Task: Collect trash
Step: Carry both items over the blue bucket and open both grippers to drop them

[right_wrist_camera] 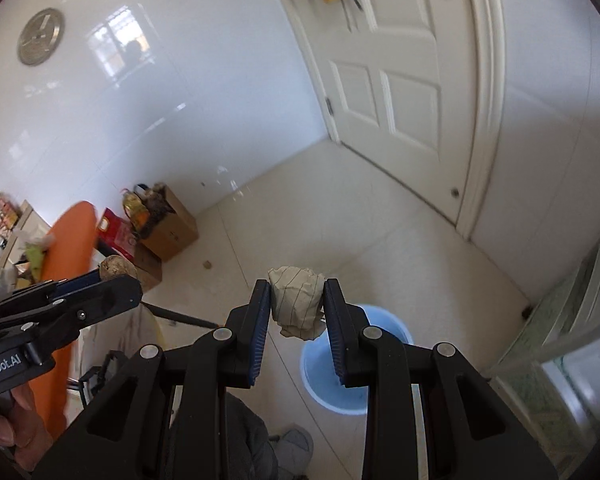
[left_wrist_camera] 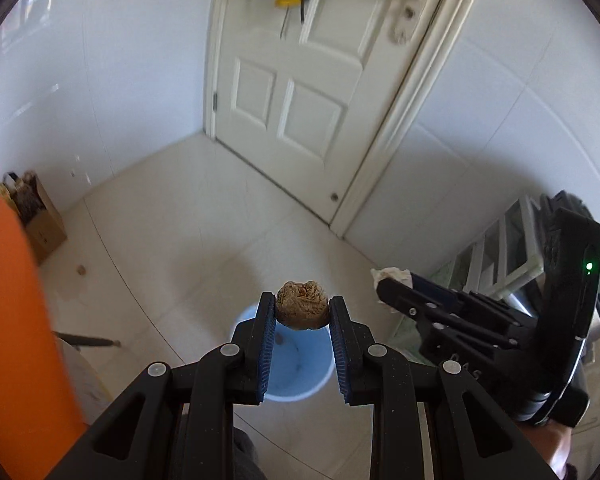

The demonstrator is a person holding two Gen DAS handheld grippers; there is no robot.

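Note:
My left gripper is shut on a brown, wrinkled lump of trash, held above the light blue bucket on the floor. My right gripper is shut on a crumpled ball of lined paper, with the same bucket below and slightly right of it. In the left wrist view the right gripper comes in from the right with its paper. In the right wrist view the left gripper enters from the left with the brown lump.
A white panelled door stands closed ahead. A cardboard box with bags sits by the left wall, an orange chair back near it. A small brown scrap lies on the tile floor. A white rack stands at the right.

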